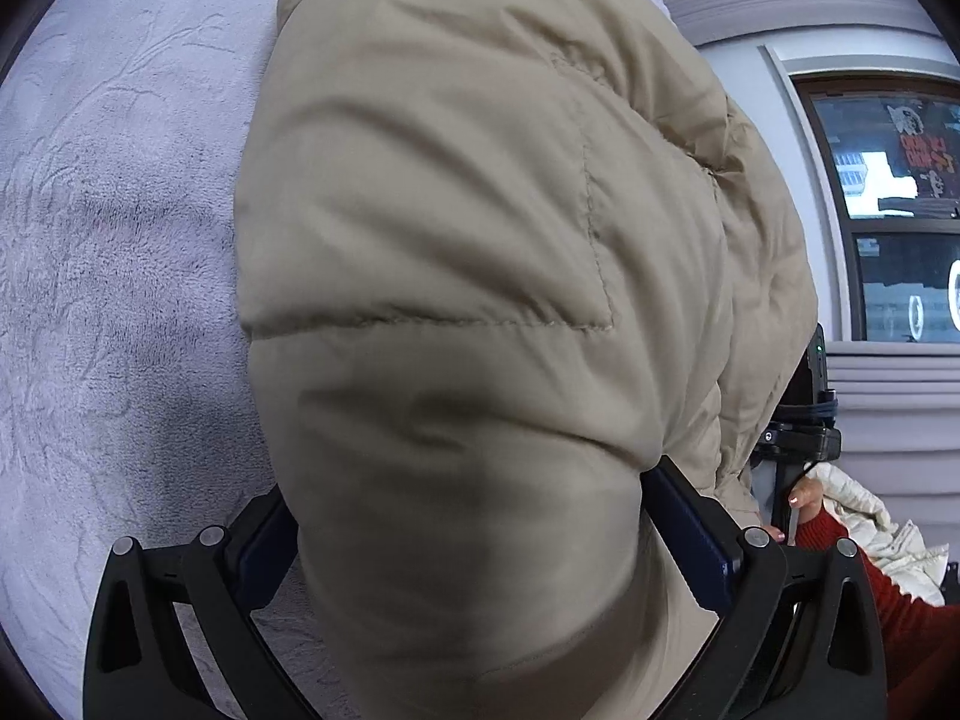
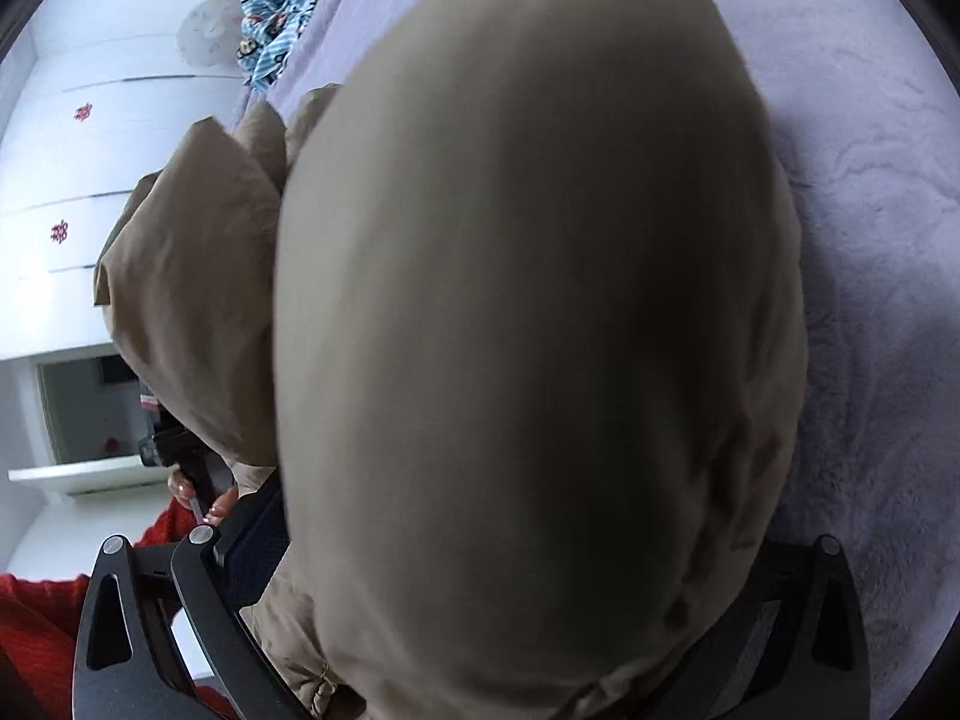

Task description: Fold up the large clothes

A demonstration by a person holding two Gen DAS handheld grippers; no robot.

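Note:
A beige quilted puffer jacket (image 1: pixel 480 228) fills the left wrist view, bulging up between the fingers of my left gripper (image 1: pixel 474 510), which is shut on a thick fold of it. The blue pads (image 1: pixel 690 528) press into the fabric on both sides. In the right wrist view the same jacket (image 2: pixel 528 300) looms close and blurred, and my right gripper (image 2: pixel 510 546) is shut on it. Its right finger is mostly hidden under the fabric. A loose beige flap (image 2: pixel 192 288) hangs to the left. The jacket is lifted above a lavender plush bed cover (image 1: pixel 108 252).
A hand in a red sleeve (image 1: pixel 900 612) holds the other gripper's handle at the right. A white puffy garment (image 1: pixel 882 534) lies beside it, under a dark window (image 1: pixel 900 210). A blue monkey-print cloth (image 2: pixel 276 18) lies at the far bed edge by a white wardrobe (image 2: pixel 90 180).

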